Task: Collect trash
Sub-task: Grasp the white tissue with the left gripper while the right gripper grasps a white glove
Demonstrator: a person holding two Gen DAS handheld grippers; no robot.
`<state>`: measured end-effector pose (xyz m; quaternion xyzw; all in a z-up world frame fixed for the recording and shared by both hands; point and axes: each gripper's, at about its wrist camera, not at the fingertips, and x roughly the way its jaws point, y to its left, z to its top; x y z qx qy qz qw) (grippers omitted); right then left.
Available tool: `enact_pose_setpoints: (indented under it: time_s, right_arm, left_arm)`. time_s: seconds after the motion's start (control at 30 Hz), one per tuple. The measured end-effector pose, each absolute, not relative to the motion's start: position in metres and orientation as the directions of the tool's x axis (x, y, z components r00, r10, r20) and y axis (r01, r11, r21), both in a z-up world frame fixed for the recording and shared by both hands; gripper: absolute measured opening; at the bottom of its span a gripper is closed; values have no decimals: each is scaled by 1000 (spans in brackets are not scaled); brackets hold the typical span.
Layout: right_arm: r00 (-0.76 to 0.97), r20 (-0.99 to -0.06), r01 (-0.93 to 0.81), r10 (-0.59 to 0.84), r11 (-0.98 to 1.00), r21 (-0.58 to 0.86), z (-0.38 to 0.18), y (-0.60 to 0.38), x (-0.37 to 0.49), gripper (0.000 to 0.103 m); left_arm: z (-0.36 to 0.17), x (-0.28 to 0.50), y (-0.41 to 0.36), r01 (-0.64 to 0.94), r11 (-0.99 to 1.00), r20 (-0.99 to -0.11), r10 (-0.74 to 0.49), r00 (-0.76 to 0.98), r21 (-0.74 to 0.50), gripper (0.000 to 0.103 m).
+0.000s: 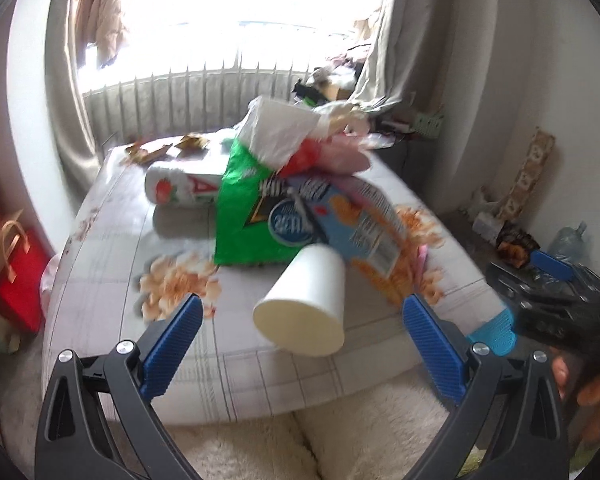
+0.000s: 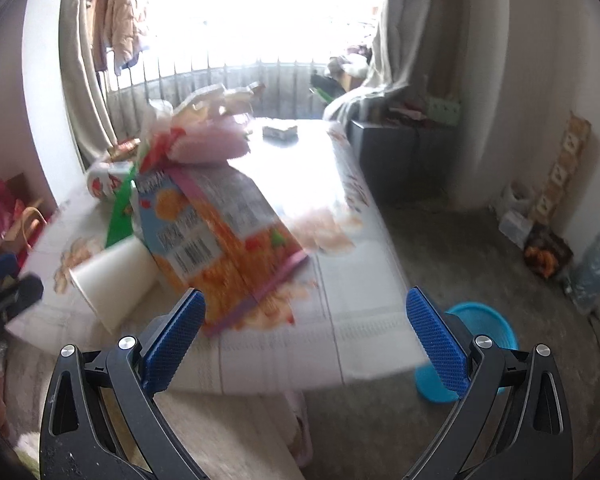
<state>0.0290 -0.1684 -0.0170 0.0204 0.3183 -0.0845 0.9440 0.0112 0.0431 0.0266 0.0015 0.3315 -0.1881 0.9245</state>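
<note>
Two grippers: both in view, each seen from its own wrist camera, both blurred by motion.
Left gripper (image 1: 302,322): jaws spread wide, holding nothing; blue ribbed pads (image 1: 172,344) stand either side of the cup without touching it.
Right gripper (image 2: 306,322): jaws also spread wide and empty, poised over the near table edge, just right of the box.
Table (image 1: 112,216): covered by a pale cloth with orange flower prints and a grid of grey lines; it carries all the trash.
Cup (image 1: 304,300): white paper cup lying on its side near the front edge, its flat base toward the left camera, leaning against the pile.
Box (image 1: 360,220): blue and orange snack carton with a barcode, tilted, resting on the cup and the green bag; in the right view it (image 2: 220,236) slopes down toward the near edge.
Green bag (image 1: 240,216): stands behind the cup, stuffed with white tissue (image 1: 276,132) and pink and red wrappers.
Can (image 1: 176,188): white cylinder with strawberry print, on its side behind the green bag.
Wrappers (image 1: 160,148): gold and brown scraps at the far left of the table.
Bin (image 2: 480,344): blue, on the floor just right of the table, partly hidden by the right gripper's pad.
Small packet (image 2: 280,131): lies alone at the far end of the table; too blurred to identify.
Surroundings: curtains and a bright window behind; red bag (image 1: 20,276) on the floor at left.
</note>
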Motion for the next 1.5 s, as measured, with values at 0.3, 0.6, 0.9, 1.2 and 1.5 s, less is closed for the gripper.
enact_pose_setpoints:
  time_s: [0.3, 0.6, 0.9, 1.2, 1.5]
  right_arm:
    - [844, -536, 93, 32, 974, 204, 34, -184, 78, 96]
    - [814, -492, -68, 309, 892, 446, 69, -190, 159, 88]
    - [716, -534, 6, 450, 761, 649, 46, -197, 232, 68]
    - [665, -516, 63, 539, 649, 758, 33, -198, 260, 55]
    - [631, -475, 57, 613, 574, 817, 30, -196, 269, 6]
  left_arm:
    - [57, 46, 50, 379, 895, -545, -443, 712, -233, 98]
    - [72, 83, 56, 396, 865, -509, -502, 699, -309, 98]
    - [111, 179, 47, 384, 850, -487, -522, 700, -360, 86]
    - [85, 272, 32, 268, 905, -647, -425, 634, -331, 57]
    - [75, 273, 43, 250, 921, -666, -388, 637, -298, 3]
